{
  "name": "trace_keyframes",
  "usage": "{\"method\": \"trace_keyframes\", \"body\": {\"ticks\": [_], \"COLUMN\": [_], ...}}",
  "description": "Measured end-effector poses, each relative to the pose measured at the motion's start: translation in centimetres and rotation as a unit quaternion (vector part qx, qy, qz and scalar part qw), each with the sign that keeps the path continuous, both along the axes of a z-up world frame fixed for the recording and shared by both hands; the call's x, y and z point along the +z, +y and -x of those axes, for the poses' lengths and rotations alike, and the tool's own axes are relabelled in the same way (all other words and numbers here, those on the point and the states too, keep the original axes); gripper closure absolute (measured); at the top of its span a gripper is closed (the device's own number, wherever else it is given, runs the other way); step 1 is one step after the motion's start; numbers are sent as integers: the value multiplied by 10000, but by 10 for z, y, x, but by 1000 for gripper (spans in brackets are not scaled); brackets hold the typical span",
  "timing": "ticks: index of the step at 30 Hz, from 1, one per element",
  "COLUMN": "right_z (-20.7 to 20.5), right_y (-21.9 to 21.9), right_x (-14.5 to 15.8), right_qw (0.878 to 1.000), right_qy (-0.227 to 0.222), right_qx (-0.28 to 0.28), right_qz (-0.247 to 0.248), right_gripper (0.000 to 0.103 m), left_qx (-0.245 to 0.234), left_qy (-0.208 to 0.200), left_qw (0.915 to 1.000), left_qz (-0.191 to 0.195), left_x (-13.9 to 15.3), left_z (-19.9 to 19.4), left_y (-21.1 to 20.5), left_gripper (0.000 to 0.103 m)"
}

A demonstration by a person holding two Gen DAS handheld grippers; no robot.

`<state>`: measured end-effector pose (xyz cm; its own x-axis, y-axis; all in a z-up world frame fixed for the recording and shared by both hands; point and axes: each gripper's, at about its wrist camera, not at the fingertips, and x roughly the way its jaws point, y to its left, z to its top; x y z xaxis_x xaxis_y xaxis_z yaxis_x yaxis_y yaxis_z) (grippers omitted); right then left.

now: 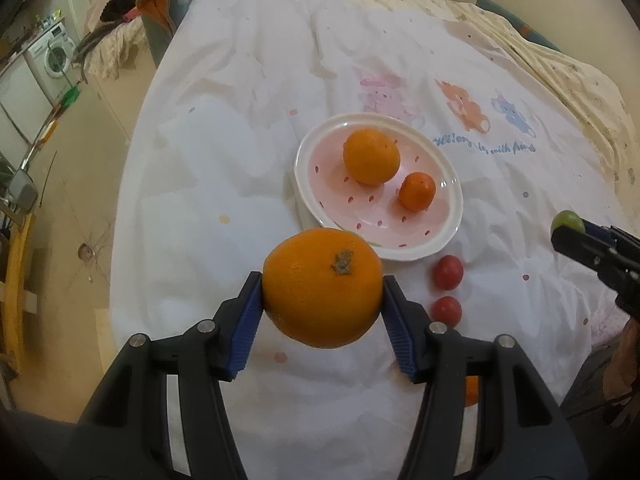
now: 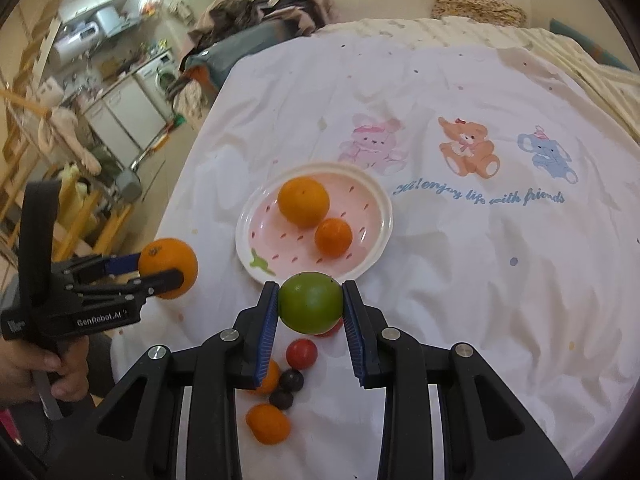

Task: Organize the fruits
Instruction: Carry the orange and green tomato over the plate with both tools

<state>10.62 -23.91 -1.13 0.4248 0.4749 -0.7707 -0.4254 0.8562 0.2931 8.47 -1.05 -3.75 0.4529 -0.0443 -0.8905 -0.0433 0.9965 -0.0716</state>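
My left gripper (image 1: 322,298) is shut on a large orange (image 1: 322,287) and holds it above the white sheet, just short of the pink plate (image 1: 448,204); it also shows in the right wrist view (image 2: 168,270). The plate holds a large orange (image 1: 371,156) and a small mandarin (image 1: 417,191). My right gripper (image 2: 310,304) is shut on a green fruit (image 2: 310,302), held above the sheet in front of the plate (image 2: 380,216). Loose on the sheet below it lie a red tomato (image 2: 301,353), two dark fruits (image 2: 291,380) and two mandarins (image 2: 268,423).
Two red tomatoes (image 1: 447,272) lie on the sheet right of my left gripper. The sheet (image 2: 480,280) covers a bed with printed cartoon animals (image 2: 468,152). Off its left edge is floor, a washing machine (image 1: 50,56) and cluttered furniture.
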Motion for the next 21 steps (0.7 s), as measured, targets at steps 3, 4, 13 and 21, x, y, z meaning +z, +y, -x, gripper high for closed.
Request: {"method": "trace_keyframes", "body": {"ticks": [3, 4, 13, 21], "right_z": [-6, -7, -31, -52], "right_y": [-5, -5, -18, -28], "right_x": [4, 4, 13, 15], "right_qw": [9998, 9998, 9979, 9956], "right_qy": [-36, -53, -177, -108], "right_qx": [-116, -129, -419, -612], "right_qz": [-136, -157, -464, -696], "right_gripper": [70, 70, 70, 70], "left_qx": [-35, -46, -207, -381], "left_qy": [-40, -49, -185, -189], "left_qw": [10000, 10000, 9992, 9981], "left_qz": [-47, -59, -293, -440], "left_x": [6, 8, 23, 19], "left_z": [-8, -11, -49, -80], "left_y": [-1, -1, -5, -13], "left_gripper": [49, 49, 49, 49]}}
